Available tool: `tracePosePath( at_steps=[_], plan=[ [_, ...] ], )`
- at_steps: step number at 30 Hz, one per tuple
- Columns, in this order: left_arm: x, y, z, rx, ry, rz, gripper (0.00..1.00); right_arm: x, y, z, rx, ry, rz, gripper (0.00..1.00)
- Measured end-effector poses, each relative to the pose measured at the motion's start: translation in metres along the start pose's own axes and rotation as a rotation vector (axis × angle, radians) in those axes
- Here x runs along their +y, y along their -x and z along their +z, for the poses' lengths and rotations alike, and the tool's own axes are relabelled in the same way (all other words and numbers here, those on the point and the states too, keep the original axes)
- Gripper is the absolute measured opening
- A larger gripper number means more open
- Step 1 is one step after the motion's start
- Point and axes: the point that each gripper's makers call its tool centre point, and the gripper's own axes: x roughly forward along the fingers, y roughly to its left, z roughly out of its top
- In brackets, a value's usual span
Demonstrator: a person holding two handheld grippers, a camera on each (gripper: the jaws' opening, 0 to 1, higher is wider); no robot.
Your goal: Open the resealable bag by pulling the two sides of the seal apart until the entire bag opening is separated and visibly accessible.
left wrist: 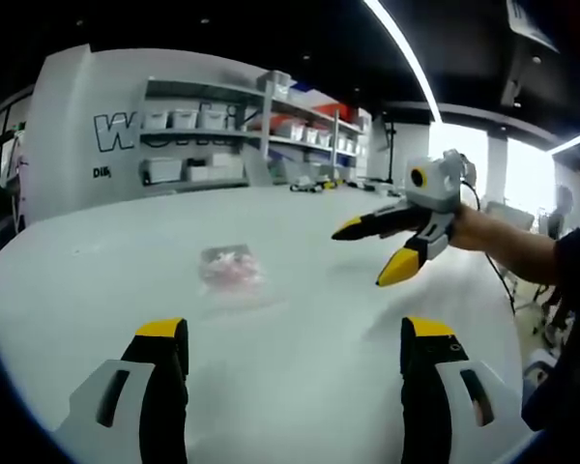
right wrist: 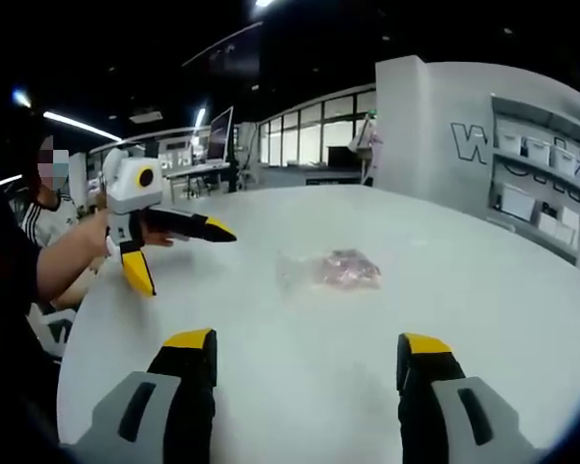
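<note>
Table: I see a white round table [left wrist: 300,367].
On it: one clear bag [left wrist: 230,272], lying flat.

The left gripper [left wrist: 295,333] is held with its yellow-tipped jaws spread wide apart, gripping nothing. The right gripper [right wrist: 307,348] is likewise agape and empty. In the left gripper view, the right gripper comes in from the right on an outstretched forearm [left wrist: 507,244], jaws splayed.
</note>
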Motion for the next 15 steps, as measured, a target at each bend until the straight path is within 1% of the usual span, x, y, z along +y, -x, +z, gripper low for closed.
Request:
tracePosePath(
  at_steps=[15],
  plan=[
    [0.0004, -0.0027, 0.0015, 0.001, -0.003, -0.003, 0.9, -0.0017, 0.0006, 0.0005, -0.004, -0.004, -0.004, 0.76]
  ],
)
